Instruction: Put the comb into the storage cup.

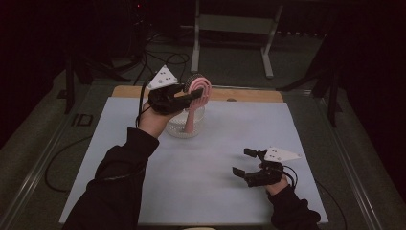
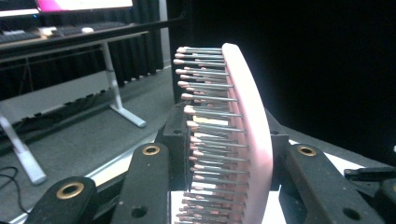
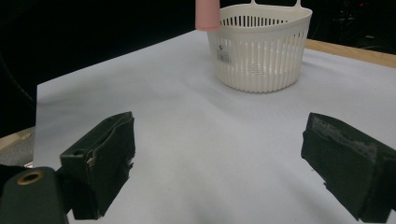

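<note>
Left gripper [image 1: 197,94]: jaws clamped on the head of a pink plastic hairbrush with metal bristles [image 2: 233,140], held upright, handle end hanging over a white slotted plastic basket [image 3: 259,46] at the far side of the white table sheet [image 1: 201,182]. Right gripper [image 1: 243,162]: jaws spread wide, holding nothing, resting low near the sheet's right front, well apart from the basket.

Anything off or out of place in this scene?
Nothing stands out. The left gripper is shut on the pink hairbrush, head up and handle hanging over the white basket, which stands upright on the table. The right gripper rests open, apart from both. No spill or damage shows.
</note>
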A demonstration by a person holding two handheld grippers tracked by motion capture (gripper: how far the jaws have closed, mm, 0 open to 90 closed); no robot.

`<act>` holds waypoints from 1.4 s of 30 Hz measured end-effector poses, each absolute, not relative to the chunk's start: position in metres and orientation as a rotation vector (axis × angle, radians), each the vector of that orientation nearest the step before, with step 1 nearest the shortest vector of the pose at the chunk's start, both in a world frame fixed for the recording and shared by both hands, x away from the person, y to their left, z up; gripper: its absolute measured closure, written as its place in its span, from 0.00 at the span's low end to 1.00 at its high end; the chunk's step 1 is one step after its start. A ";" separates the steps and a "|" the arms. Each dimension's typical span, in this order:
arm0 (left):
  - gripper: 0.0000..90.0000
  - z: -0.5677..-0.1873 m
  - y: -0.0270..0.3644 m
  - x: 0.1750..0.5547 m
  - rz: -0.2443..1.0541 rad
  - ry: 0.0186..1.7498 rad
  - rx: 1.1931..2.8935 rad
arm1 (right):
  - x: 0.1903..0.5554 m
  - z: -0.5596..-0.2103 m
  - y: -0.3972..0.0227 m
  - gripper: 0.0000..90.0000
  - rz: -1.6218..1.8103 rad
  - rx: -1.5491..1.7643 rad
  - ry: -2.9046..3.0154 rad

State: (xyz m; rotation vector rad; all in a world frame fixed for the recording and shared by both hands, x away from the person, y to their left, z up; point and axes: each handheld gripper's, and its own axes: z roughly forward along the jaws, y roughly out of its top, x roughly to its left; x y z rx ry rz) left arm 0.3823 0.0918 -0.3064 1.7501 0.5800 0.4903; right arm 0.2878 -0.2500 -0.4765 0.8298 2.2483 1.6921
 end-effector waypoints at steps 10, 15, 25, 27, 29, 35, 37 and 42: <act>0.73 -0.301 0.104 0.390 0.596 0.564 1.743 | 0.288 -0.476 -0.250 0.11 1.688 0.827 2.246; 0.73 -0.302 0.109 0.396 0.628 0.563 1.735 | 0.288 -0.476 -0.250 0.11 1.692 0.825 2.250; 0.73 -0.311 0.111 0.406 0.672 0.547 1.732 | 0.288 -0.476 -0.250 0.11 1.694 0.816 2.250; 0.73 -0.314 0.110 0.409 0.681 0.543 1.733 | 0.288 -0.475 -0.250 0.11 1.690 0.815 2.252; 0.73 -0.316 0.109 0.411 0.690 0.540 1.739 | 0.288 -0.476 -0.251 0.11 1.697 0.822 2.247; 0.73 -0.326 0.110 0.417 0.697 0.519 1.747 | 0.288 -0.476 -0.250 0.11 1.695 0.817 2.250; 0.73 -0.330 0.110 0.419 0.705 0.511 1.754 | 0.288 -0.476 -0.250 0.11 1.691 0.813 2.252; 0.73 -0.340 0.111 0.424 0.726 0.492 1.767 | 0.288 -0.476 -0.251 0.11 1.691 0.820 2.249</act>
